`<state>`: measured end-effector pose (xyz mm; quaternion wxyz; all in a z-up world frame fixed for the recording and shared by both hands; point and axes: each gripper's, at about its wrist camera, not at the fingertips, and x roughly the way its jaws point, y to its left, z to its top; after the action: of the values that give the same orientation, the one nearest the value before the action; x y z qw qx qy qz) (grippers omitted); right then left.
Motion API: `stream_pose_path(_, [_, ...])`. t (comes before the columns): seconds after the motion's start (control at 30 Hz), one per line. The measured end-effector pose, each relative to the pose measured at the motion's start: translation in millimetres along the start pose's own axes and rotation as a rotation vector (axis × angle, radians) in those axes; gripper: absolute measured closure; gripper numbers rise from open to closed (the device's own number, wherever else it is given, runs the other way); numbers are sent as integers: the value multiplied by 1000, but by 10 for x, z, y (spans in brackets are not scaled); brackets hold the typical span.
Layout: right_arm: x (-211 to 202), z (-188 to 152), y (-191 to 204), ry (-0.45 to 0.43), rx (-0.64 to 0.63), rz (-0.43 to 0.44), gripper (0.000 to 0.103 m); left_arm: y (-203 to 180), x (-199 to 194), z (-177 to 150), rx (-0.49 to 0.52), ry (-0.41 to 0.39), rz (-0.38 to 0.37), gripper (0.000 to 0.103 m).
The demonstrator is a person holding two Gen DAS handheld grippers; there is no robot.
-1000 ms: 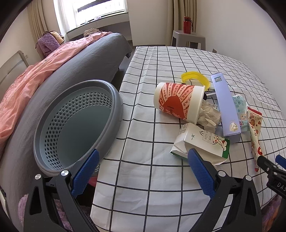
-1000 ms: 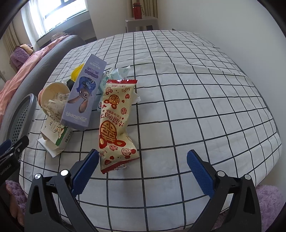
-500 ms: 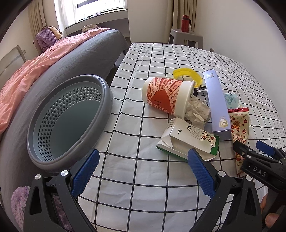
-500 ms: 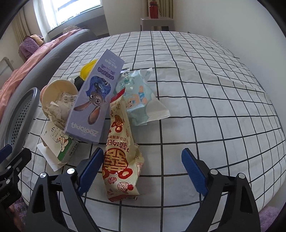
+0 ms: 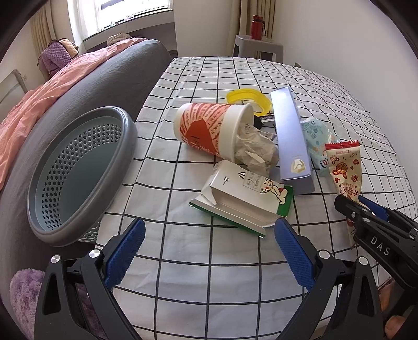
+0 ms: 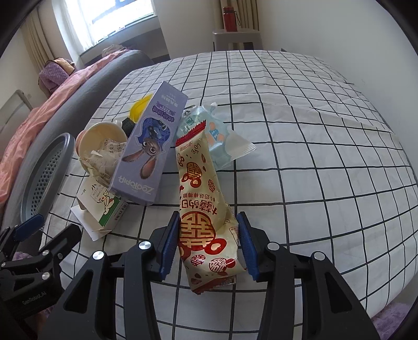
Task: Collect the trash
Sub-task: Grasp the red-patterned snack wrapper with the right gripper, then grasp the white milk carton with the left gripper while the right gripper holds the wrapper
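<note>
Trash lies on a checked tablecloth: a red-and-white snack packet (image 6: 203, 209), a purple Zootopia box (image 6: 149, 146), a tipped paper cup (image 5: 211, 128) stuffed with crumpled paper, a flattened milk carton (image 5: 245, 196), a light blue wrapper (image 6: 219, 141) and a yellow lid (image 5: 248, 98). My right gripper (image 6: 207, 243) is shut on the packet's near end; it also shows in the left wrist view (image 5: 351, 204). My left gripper (image 5: 206, 253) is open and empty, just short of the carton. A grey perforated basket (image 5: 78, 172) stands at the table's left edge.
A grey sofa (image 5: 109, 73) with a pink blanket runs along the left behind the basket. A stool with a red bottle (image 5: 257, 23) stands at the far wall. The table edge (image 6: 392, 287) drops off near right.
My right gripper moved forward over the snack packet and closed on its near end. My left gripper shifted slightly left and forward, staying open.
</note>
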<state>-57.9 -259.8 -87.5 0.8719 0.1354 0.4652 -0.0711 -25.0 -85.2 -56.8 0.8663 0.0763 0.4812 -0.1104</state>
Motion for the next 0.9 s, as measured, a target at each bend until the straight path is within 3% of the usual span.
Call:
stream_pose_path(0.4, [-111,37,-258,-32,77,25,60,-328,283,112,49,22,50,8])
stream_pose_path(0.9, [-110,45,-189,-37,65,23,60,374,289,-55,-61,67,140,8])
